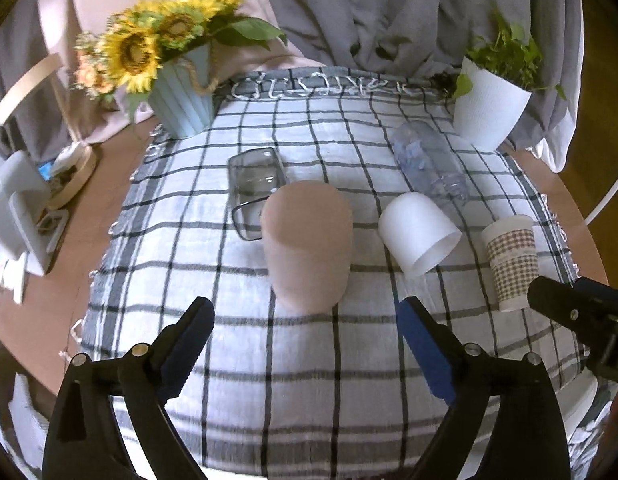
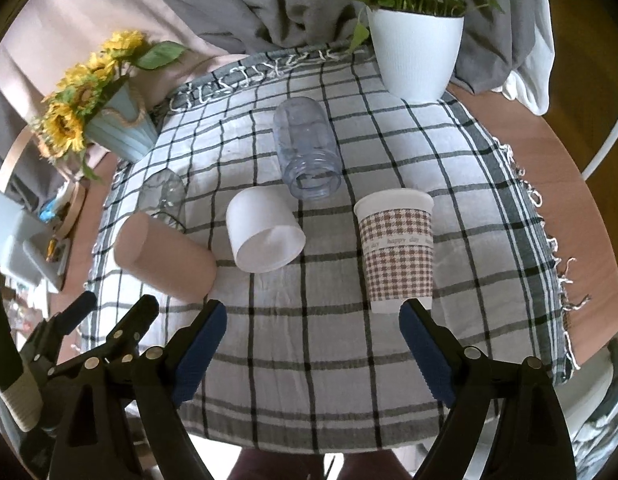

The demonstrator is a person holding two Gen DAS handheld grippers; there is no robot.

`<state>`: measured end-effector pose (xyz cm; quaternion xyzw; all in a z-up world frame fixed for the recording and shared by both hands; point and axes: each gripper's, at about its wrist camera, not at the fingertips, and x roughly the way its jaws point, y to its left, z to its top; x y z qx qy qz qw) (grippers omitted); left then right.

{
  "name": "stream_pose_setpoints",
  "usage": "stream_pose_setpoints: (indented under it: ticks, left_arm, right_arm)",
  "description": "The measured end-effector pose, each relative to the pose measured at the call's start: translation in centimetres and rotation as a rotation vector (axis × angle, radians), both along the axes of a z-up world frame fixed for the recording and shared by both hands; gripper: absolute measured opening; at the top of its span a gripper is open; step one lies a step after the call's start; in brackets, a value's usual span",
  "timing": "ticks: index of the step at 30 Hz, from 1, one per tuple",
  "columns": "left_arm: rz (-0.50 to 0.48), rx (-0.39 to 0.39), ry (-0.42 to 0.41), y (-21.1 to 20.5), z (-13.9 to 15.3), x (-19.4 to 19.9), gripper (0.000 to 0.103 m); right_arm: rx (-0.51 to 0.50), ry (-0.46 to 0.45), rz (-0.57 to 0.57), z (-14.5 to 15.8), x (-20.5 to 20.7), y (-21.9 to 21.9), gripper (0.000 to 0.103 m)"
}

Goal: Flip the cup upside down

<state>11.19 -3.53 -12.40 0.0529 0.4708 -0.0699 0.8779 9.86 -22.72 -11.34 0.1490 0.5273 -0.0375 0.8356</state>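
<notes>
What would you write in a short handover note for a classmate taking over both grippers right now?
Left gripper: open, empty, facing the pink cup.
Right gripper: open, empty, near the checked paper cup.
Things: checked paper cup stands upright, mouth up. Pink cup, white cup, clear plastic jar and glass lie on their sides on the plaid cloth.
Done: nothing is gripped.
Left: grasp the upright cup and set it mouth down.

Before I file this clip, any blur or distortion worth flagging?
Left wrist view: sunflowers look smeared, pink cup edges soft, grid lines bow with fisheye. Right wrist view: sharper, checked paper cup print readable, tablecloth bulging likewise, corners vignetted black.
</notes>
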Motion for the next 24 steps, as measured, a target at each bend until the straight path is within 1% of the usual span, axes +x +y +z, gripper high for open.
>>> stream_pose_setpoints:
  ticks: [4, 7, 8, 13, 17, 24]
  left_arm:
    - [0.03, -0.005, -0.042, 0.8, 1.8, -2.3, 0.101]
    - [0.04, -0.007, -0.078, 1.6, 3.4, -4.0, 0.102]
    - [0.044, -0.007, -0.084, 1.7, 3.8, -4.3, 0.102]
    - [0.057, -0.048, -0.112, 3.4, 6.2, -6.6, 0.102]
    - [0.072, -0.035, -0.158, 4.6, 7.9, -8.5, 0.102]
    - [0.078, -0.048, -0.205, 6.3, 9.8, -11.2, 0.103]
  right_arm:
    - [-0.03, -0.056, 0.005, 1.8, -1.9, 0.5, 0.088]
    - [-0.064, -0.117, 0.016, 3.6, -3.7, 1.3, 0.089]
    - [-0.076, -0.136, 0.018, 4.2, -4.2, 1.6, 0.091]
    - [-0.123, -0.231, 0.023, 7.0, -7.0, 3.3, 0.093]
    - [-0.12, -0.264, 0.0, 8.5, -8.7, 4.1, 0.093]
    - [-0.109, -0.301, -0.024, 9.8, -11.7, 5.5, 0.093]
